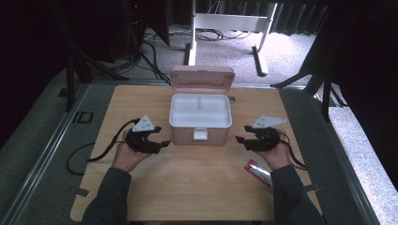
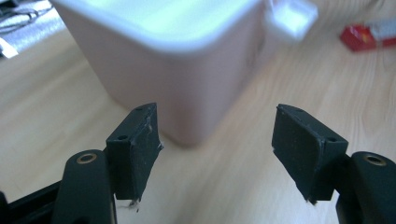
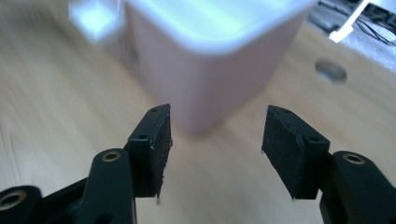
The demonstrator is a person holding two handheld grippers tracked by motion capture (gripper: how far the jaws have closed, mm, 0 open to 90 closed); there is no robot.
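Grippers flanking pink box (image 1: 200, 125), nothing held. Nearest, right of box: red packet (image 1: 258, 170), flat on table (image 1: 197, 183). Left gripper (image 1: 159, 136) just left of box, jaws wide, empty. Right gripper (image 1: 241, 133) just right of box, jaws apart, empty. Beyond, lid (image 1: 202, 78) raised. Likely step: between grasps. Next: picking up packet, into box.

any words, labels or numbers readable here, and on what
"ID": black mark on the grey floor left of the table.
Red packet by the right hand: white label, print too small and blurred to read.
Pink box: no text visible.
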